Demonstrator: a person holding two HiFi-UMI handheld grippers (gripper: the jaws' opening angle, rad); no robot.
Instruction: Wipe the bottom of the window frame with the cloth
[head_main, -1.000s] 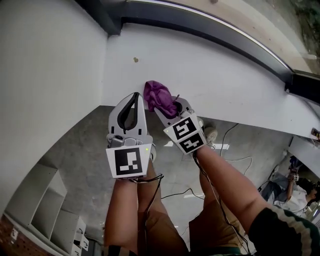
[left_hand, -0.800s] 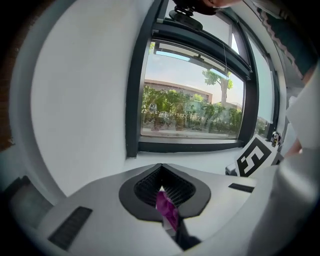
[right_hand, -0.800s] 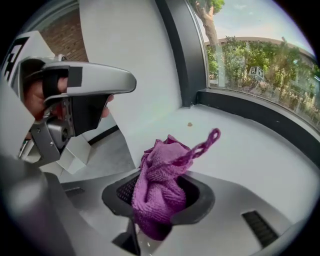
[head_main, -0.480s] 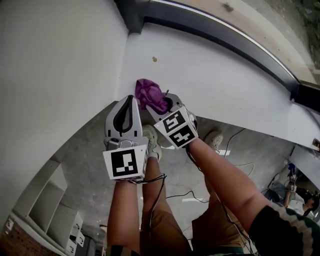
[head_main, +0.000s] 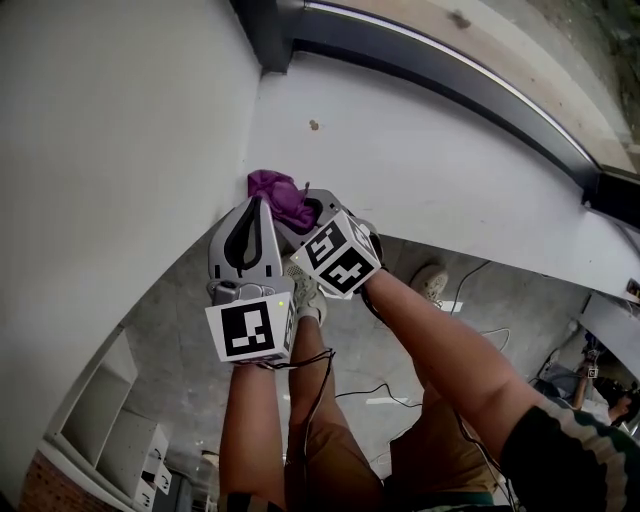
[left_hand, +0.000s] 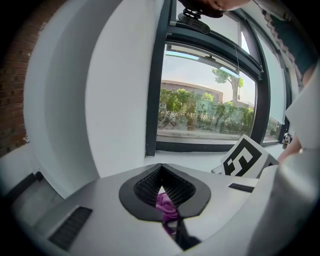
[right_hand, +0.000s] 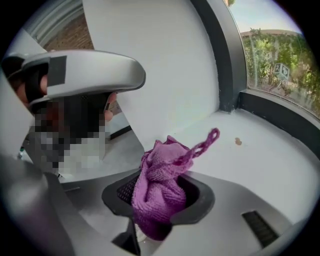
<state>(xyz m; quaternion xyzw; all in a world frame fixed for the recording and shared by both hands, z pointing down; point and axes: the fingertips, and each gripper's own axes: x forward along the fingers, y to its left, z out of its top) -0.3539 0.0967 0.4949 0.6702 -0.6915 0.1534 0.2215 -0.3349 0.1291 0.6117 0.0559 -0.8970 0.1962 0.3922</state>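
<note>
In the head view a purple cloth (head_main: 274, 192) lies bunched at the near edge of the white sill (head_main: 440, 170), close to the left wall. My right gripper (head_main: 300, 212) is shut on the cloth (right_hand: 159, 186), whose loose loop sticks up. Just left of it, my left gripper (head_main: 257, 203) has its jaws shut with nothing held. In the left gripper view a bit of the cloth (left_hand: 166, 206) shows through the gap behind that gripper's (left_hand: 161, 171) tips. The dark bottom rail of the window frame (head_main: 440, 62) runs along the sill's far side, well beyond both grippers.
A small brown spot (head_main: 314, 126) marks the sill past the cloth. The white wall (head_main: 100, 150) closes in on the left and meets the frame's dark corner post (head_main: 268, 35). Below the sill are grey floor, cables (head_main: 370, 390) and white shelves (head_main: 100, 420).
Both grippers and the cloth have slid left along the sill's near edge, toward the left wall and away from the brown spot. Both stay shut.
</note>
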